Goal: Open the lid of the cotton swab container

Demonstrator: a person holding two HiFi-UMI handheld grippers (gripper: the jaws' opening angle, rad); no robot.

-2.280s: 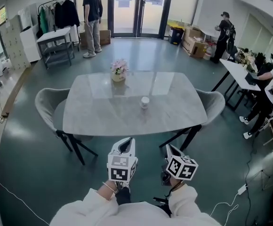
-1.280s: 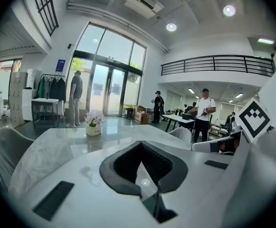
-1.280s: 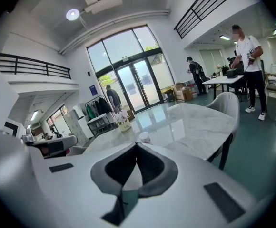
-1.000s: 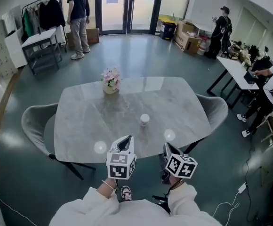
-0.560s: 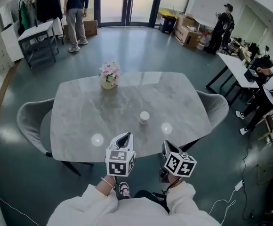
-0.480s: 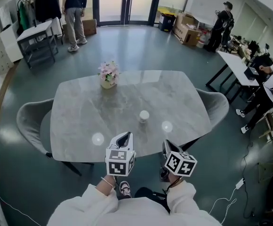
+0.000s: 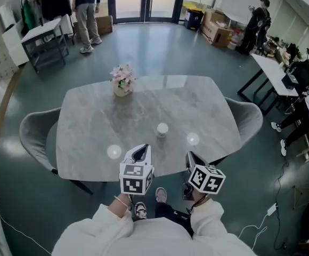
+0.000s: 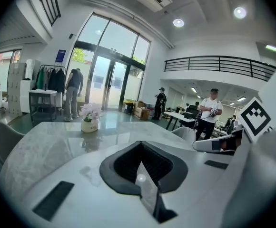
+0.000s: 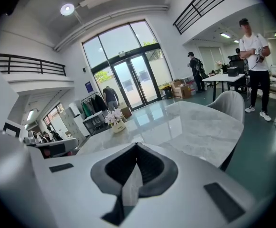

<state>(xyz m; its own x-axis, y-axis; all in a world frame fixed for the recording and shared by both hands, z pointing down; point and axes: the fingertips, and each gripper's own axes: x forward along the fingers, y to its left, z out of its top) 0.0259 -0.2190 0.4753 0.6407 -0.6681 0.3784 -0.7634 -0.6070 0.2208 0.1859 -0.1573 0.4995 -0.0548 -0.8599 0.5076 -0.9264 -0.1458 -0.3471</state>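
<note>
Grey marble table (image 7: 90,121), head view: cotton swab container (image 7: 162,129), small, white, upright near the centre, lid apparently on, well apart from both grippers. Left gripper (image 7: 139,152) and right gripper (image 7: 191,159) hover over the near edge. Flower pot (image 7: 121,81) stands at the far side.

Left gripper view: jaws pressed together, nothing between them; container not in sight.

Right gripper view: jaws likewise together, empty.

Step in hand, judged: approach. Next move calls for parting the jaws, one gripper steadying the body, the other taking the lid.
</note>
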